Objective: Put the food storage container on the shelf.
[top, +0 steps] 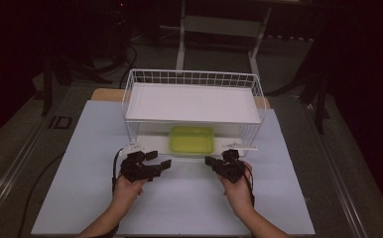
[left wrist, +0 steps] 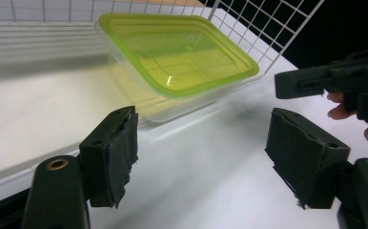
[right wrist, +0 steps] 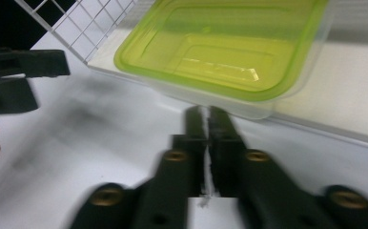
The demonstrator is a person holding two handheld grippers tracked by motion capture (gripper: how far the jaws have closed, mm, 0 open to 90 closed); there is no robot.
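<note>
Plainly unlabelled green-lidded container (top: 192, 139) — left gripper (left wrist: 201, 157) agape, right gripper (right wrist: 205, 125) closed.

Container (top: 192, 139) under rack shelf (top: 192, 102), grippers before it.

You have nothing to read here: no word, label, brand, number or sign can be made out on anything in these pictures. The green lid of the container (left wrist: 179, 50) bears only moulded raised outlines, without letters. The black jaws in front of that container are plain, with brass-coloured fasteners and no markings. Left of the container in the high view, beyond the white sheet's edge, a small dark framed rectangle (top: 60, 122) lies on the floor; if it carries any text, it is too small and dim for you to read.
</note>
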